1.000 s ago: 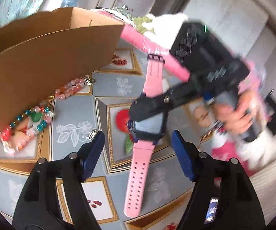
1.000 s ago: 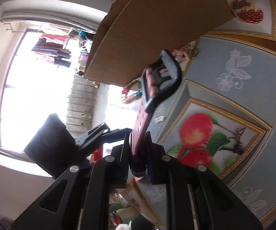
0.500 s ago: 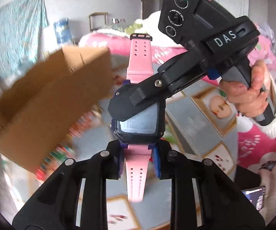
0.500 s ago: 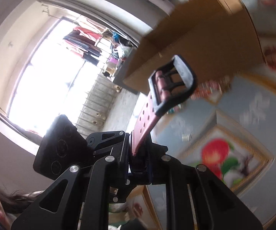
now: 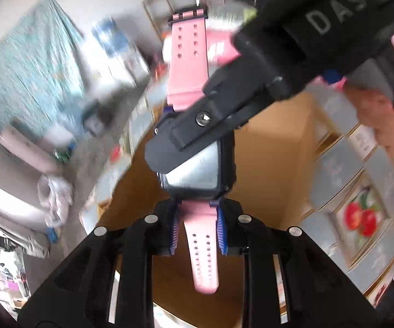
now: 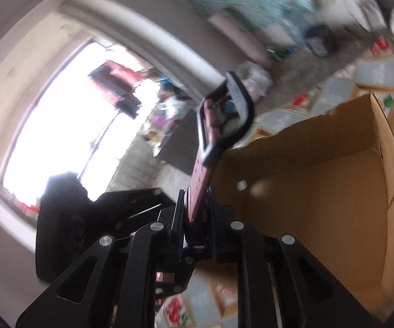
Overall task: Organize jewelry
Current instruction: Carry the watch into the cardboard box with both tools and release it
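Lifted off the patterned surface [image 5: 341, 169] where it lay a second ago, the pink watch [image 5: 194, 164] now hangs over the open cardboard box [image 5: 273, 147], carried between both grippers. At the lower middle of the left wrist view, the left gripper [image 5: 198, 228] has just been closing, and its blue-padded fingers [image 5: 221, 229] now pinch the lower strap just under the watch face. Coming in from the upper right of that view, the right gripper [image 5: 194, 136] is clenched across the top of the face.

In the right wrist view, the right gripper [image 6: 197, 213] grasps the strap at lower centre, the buckle end standing up above it, and the box [image 6: 333, 191] opens to the right, apparently empty.

So the pick-up looks done. What seems left is lowering the watch into the box and releasing it. No other jewelry shows now, so I cannot tell what remains to be packed.
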`<action>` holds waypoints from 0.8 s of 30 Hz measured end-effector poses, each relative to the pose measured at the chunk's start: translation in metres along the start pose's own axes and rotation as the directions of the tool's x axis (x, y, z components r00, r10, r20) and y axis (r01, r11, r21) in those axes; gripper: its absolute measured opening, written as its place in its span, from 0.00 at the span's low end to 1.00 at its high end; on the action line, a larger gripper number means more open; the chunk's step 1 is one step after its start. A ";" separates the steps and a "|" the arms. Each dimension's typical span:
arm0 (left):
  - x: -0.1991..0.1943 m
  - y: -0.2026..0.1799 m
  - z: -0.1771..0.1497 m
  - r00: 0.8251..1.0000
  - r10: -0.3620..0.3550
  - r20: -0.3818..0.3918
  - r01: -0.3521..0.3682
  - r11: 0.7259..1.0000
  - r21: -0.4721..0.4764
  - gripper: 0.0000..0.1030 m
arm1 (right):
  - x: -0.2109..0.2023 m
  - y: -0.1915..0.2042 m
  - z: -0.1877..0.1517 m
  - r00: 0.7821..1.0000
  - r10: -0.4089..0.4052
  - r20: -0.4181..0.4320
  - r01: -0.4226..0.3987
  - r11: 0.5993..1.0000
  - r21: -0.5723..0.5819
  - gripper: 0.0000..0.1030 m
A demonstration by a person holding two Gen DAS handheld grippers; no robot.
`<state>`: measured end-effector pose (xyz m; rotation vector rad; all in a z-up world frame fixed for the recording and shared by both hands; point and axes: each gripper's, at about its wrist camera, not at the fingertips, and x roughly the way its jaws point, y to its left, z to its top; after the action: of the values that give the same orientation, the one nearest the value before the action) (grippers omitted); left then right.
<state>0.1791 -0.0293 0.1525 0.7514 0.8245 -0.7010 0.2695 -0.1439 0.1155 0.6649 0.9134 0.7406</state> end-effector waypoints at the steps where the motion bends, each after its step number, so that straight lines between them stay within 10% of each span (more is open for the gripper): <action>1: 0.019 0.010 0.002 0.998 -0.027 -0.053 0.027 1.000 -0.011 0.20 | 0.012 -0.009 0.007 1.000 -0.010 -0.017 0.011 0.999 0.030 0.15; 9: 0.105 0.041 -0.008 0.930 -0.270 -0.247 0.244 0.961 -0.132 0.20 | 0.076 -0.087 0.010 0.979 -0.058 -0.197 0.123 0.934 0.336 0.15; 15: 0.138 0.062 -0.005 0.896 -0.288 -0.338 0.231 0.953 -0.198 0.24 | 0.095 -0.109 0.017 0.914 -0.196 -0.354 0.328 0.871 0.365 0.30; 24: 0.161 0.087 -0.013 0.873 -0.292 -0.392 0.195 0.943 -0.268 0.24 | 0.100 -0.110 0.017 0.869 -0.267 -0.416 0.426 0.832 0.355 0.36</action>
<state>0.3216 -0.0117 0.0390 0.6093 1.3978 -0.6633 0.3554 -0.1314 -0.0063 0.7372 1.5186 0.3151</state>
